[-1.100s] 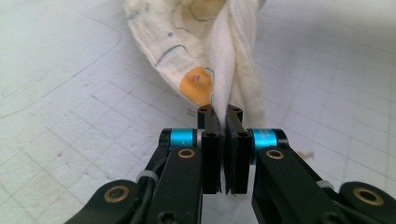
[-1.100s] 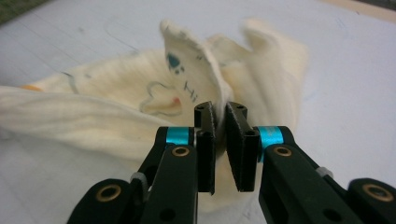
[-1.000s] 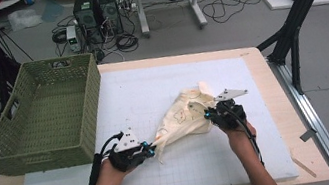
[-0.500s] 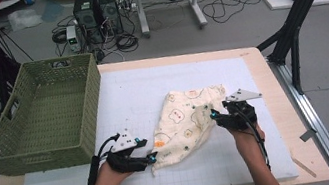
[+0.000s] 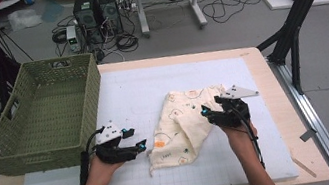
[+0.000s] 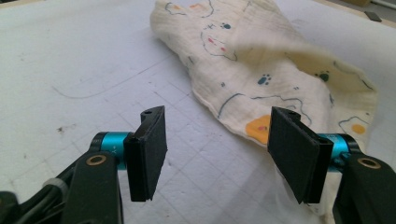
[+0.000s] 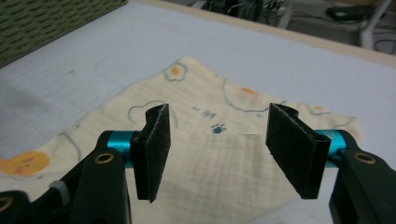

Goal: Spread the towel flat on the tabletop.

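Lying diagonally between both just-opened, empty tools (image 5: 137, 146) (image 5: 212, 113), cloth (image 5: 185, 124) points near-left.

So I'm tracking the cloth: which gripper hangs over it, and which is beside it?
The right gripper is over the printed cloth, fabric showing between its open jaws. The left gripper sits beside the cloth's edge, over bare mat.
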Action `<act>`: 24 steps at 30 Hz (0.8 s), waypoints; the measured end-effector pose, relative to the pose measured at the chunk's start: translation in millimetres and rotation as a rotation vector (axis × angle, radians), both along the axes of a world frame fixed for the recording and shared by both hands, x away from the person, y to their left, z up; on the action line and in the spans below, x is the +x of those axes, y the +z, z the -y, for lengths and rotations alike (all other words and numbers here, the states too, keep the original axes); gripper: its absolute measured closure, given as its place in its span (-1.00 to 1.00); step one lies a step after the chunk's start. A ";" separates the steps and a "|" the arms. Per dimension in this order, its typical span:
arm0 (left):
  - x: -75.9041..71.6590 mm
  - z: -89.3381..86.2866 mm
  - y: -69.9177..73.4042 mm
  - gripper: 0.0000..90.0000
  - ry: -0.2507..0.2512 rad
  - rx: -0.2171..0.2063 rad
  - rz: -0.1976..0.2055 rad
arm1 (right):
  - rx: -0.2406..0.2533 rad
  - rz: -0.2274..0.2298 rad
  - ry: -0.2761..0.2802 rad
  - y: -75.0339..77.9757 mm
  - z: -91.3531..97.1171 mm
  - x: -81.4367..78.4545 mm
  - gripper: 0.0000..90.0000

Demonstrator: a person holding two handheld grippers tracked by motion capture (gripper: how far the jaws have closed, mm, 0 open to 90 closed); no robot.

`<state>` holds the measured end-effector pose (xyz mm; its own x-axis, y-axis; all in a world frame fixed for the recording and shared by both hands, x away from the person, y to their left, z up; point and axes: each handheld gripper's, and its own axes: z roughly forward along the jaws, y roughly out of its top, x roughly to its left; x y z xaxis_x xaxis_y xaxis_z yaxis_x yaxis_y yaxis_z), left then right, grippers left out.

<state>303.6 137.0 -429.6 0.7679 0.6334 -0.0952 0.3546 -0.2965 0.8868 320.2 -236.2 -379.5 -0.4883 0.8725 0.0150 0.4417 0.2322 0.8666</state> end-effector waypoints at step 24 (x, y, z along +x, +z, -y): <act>6.9 -11.5 -5.9 -0.15 0.047 -0.025 -0.006 | -0.177 -0.147 0.187 -45.0 -63.9 20.6 0.89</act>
